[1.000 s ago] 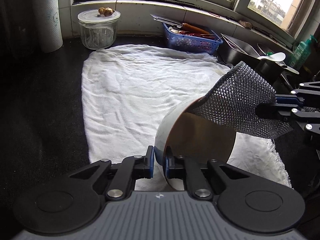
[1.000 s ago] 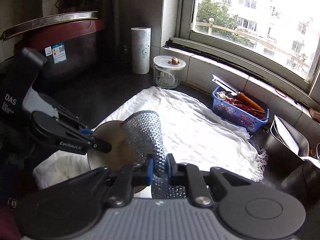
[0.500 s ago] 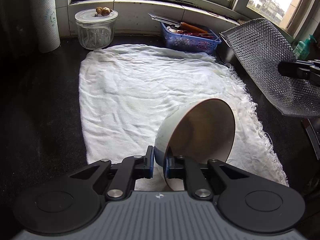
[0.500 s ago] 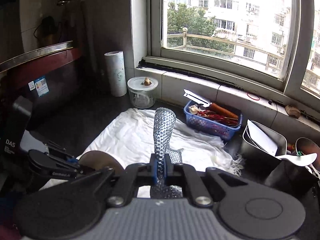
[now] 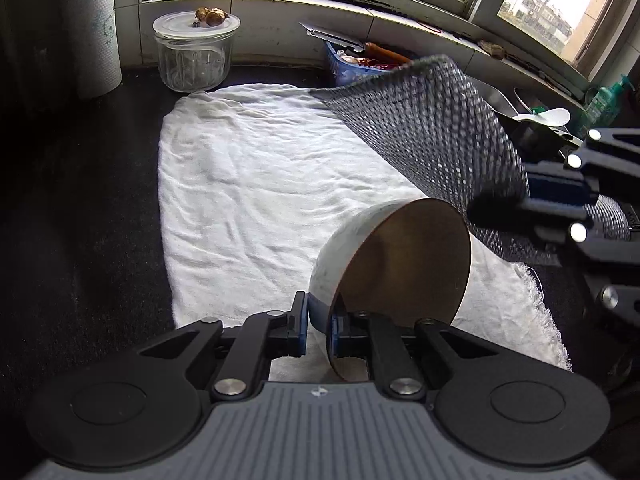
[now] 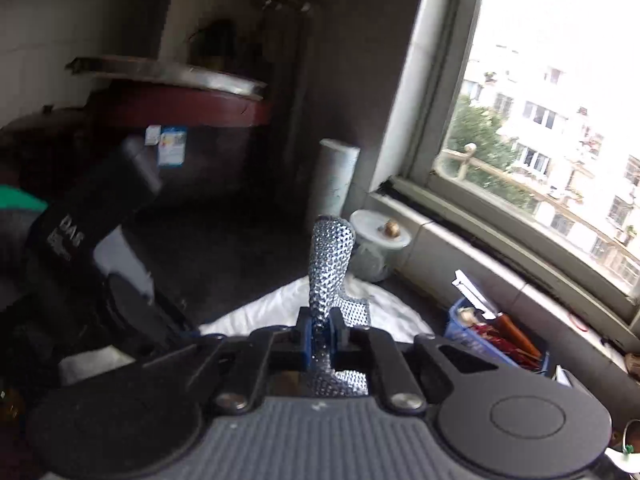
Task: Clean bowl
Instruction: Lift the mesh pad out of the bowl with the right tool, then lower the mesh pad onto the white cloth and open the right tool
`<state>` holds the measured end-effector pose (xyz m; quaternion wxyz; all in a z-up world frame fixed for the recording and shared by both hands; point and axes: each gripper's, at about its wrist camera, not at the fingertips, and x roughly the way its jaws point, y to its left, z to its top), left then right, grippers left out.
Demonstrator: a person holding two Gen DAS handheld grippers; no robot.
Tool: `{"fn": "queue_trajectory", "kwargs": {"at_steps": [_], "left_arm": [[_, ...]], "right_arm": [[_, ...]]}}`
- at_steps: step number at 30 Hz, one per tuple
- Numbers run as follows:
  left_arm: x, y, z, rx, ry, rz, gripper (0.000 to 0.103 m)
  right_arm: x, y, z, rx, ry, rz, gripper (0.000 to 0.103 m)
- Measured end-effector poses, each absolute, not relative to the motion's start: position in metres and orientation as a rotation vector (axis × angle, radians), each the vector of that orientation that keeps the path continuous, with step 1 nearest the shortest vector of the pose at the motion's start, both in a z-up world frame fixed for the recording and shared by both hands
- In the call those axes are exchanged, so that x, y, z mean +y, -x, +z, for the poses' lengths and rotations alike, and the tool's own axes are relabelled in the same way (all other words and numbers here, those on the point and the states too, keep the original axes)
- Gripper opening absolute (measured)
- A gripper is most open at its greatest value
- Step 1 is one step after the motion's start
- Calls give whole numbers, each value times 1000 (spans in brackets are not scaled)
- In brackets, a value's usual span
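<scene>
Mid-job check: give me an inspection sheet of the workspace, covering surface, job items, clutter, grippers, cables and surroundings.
Surface: dark counter with a rumpled white towel spread on it.
Job's things: bowl tipped on its side, white outside, brown inside; silver mesh scrubbing cloth just above its rim, contact unclear.
Clutter: lidded glass jar, paper towel roll, blue basket of utensils, metal tray with a white spoon, green bottle.
Grippers: left gripper clamped on the bowl's rim; right gripper pinches the mesh cloth, jaws opening slightly.
Cables: nothing seen.
Surroundings: window and tiled sill behind the counter, buildings outside.
</scene>
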<state>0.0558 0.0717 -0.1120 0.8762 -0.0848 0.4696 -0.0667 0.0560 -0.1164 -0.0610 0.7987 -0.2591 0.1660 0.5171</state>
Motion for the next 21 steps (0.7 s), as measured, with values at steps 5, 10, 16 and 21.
{"fn": "queue_trajectory", "kwargs": {"at_steps": [5, 10, 16, 21], "left_arm": [[72, -57, -112, 981, 180, -139, 10], [72, -58, -111, 983, 184, -137, 10], [73, -57, -112, 985, 186, -140, 10], [72, -58, -111, 987, 176, -147, 10]], "right_arm": [[-130, -55, -59, 461, 515, 1150, 40], [-140, -49, -47, 493, 451, 1158, 45], [-155, -48, -34, 494, 416, 1121, 46], [-165, -79, -43, 589, 343, 1087, 49]]}}
